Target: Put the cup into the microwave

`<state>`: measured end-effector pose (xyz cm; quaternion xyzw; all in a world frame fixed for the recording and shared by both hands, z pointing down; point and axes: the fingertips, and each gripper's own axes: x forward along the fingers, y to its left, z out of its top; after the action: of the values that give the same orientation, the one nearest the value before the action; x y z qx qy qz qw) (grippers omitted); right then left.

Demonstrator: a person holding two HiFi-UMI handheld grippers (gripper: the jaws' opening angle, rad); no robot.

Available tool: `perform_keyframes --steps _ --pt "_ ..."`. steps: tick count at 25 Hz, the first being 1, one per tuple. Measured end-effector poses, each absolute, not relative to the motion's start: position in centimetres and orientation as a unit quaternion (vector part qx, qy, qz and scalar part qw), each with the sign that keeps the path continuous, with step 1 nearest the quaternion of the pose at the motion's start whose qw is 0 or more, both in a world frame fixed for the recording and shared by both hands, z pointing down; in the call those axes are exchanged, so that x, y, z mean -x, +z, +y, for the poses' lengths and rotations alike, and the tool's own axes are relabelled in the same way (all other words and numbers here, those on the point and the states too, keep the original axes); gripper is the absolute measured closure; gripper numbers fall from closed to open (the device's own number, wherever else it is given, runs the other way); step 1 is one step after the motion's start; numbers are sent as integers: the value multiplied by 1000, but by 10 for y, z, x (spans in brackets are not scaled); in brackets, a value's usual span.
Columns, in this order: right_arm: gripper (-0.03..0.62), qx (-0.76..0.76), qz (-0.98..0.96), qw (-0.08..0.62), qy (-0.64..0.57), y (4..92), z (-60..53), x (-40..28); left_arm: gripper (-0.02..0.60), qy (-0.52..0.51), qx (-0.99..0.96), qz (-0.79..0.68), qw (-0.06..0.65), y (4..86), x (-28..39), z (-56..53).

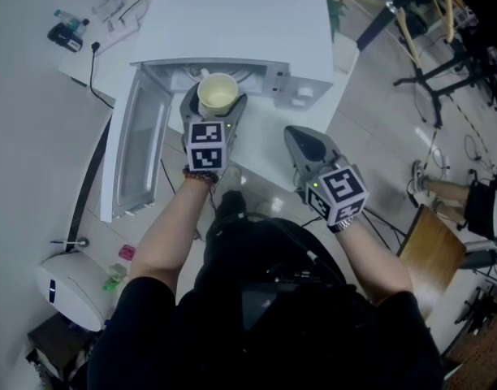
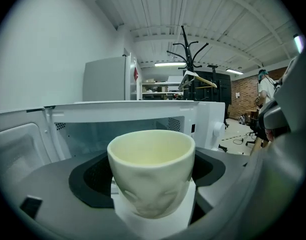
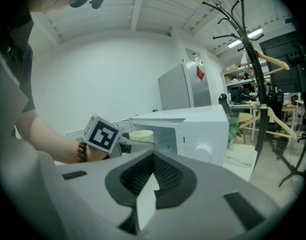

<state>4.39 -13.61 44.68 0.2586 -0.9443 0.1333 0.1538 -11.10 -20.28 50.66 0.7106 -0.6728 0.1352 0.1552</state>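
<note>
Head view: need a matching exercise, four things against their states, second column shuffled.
Things:
1. cup
2. microwave door
3. left gripper
4. right gripper

States:
A. shut, nothing between its jaws
B. swung open
C. pale yellow, upright
D. shut on the cup

Pairs: 1-C, 2-B, 3-D, 4-A

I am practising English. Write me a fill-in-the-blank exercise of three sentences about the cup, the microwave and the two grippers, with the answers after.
1. The left gripper holds the cup, which is ____ inside.
2. The door of the microwave stands ____.
3. The right gripper has its jaws ____, with nothing between them.

Missing words: empty; open; shut.
</note>
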Motion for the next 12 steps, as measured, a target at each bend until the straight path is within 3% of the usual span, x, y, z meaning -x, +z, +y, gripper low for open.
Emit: perform_keyframes --steps 12 --pt "591 -283 -935 157 148 455 -162 -44 137 156 -727 -647 171 540 108 -246"
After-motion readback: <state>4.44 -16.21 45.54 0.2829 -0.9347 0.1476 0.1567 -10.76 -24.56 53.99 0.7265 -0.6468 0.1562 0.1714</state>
